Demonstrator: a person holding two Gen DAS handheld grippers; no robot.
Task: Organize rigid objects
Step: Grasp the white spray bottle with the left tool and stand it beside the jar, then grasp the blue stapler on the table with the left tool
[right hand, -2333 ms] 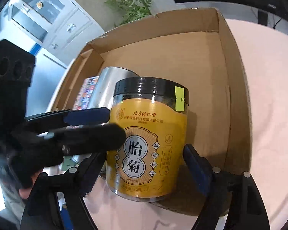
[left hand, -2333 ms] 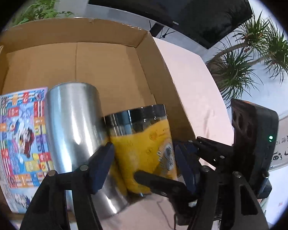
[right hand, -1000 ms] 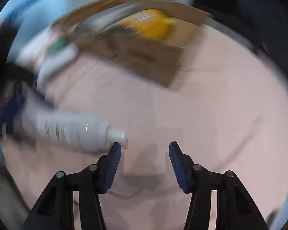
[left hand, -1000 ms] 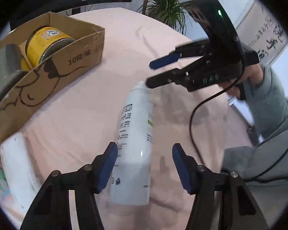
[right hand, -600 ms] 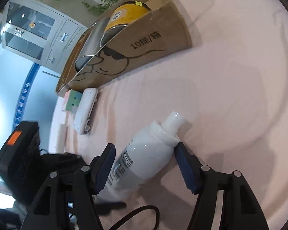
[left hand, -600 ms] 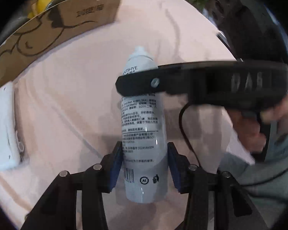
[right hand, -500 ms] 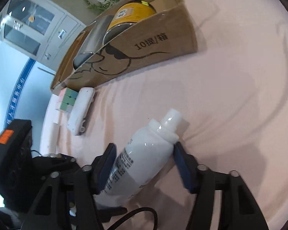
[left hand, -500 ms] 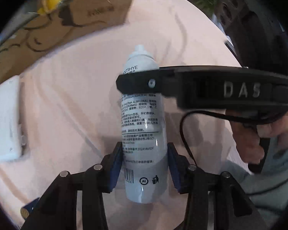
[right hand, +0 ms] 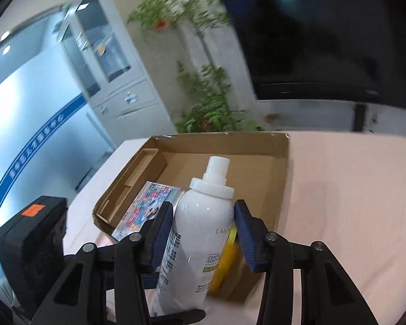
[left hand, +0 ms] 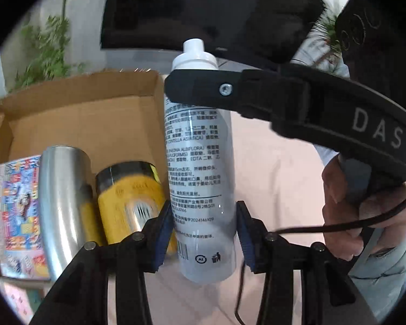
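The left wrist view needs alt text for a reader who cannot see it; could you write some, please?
A white spray bottle is gripped near its base by the left gripper and just below its cap by the right gripper. Behind it, an open cardboard box holds a steel cup, a yellow jar and a colourful box.

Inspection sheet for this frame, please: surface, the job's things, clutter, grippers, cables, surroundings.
Surface: pink tablecloth, bare where visible.
Job's things: white spray bottle held upright near the cardboard box; inside the box a steel tumbler, a yellow jar and a colourful printed box.
Clutter: nothing seen.
Grippers: left gripper clamps the bottle low; right gripper clamps it below the cap, having just closed.
Cables: black cable below the hand.
Surroundings: dark screen, plants, cabinet.
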